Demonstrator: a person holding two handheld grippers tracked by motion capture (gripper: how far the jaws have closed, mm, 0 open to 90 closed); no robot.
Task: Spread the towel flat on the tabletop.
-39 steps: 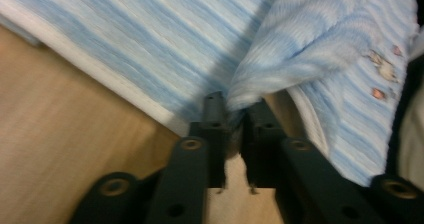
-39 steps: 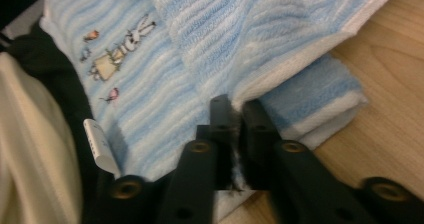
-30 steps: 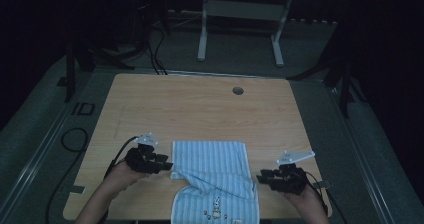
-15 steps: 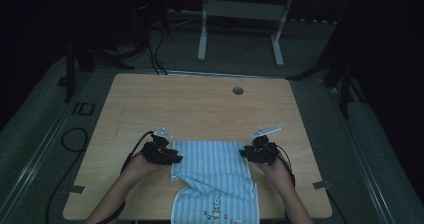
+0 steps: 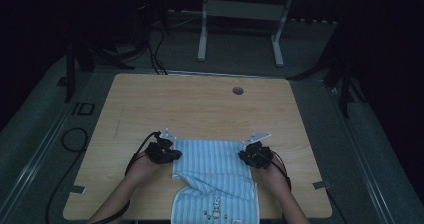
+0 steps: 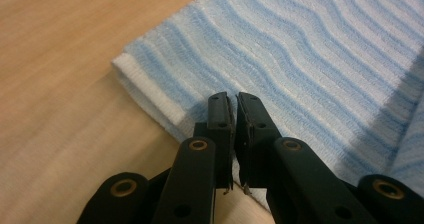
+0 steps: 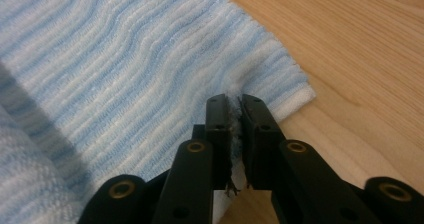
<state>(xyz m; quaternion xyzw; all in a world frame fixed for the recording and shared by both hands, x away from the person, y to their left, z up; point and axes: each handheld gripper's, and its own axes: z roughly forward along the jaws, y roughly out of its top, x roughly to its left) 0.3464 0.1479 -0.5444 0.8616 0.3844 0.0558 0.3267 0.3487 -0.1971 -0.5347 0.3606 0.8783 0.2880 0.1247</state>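
High view: we are seeing the striped blue towel [image 5: 212,176] lying at the near edge of the wooden table [image 5: 200,104], its lower end hanging over, the left gripper [image 5: 169,155] and right gripper [image 5: 248,156] pinching its far corners.
Left gripper view: jaws have just been closing, now gripping the towel's hem [image 6: 150,101].
Right gripper view: jaws have just been closing, now clamping the towel's edge [image 7: 280,91].
Risk: we are judging both bites shallow, so a lift could slip the cloth free.
Hidden: the pads' hold underneath.

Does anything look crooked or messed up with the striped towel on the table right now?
Slightly. The blue striped towel has a slanted, rumpled fold across its middle, and its near end hangs over the table edge. The left gripper and right gripper pinch its far corners. No damage visible.
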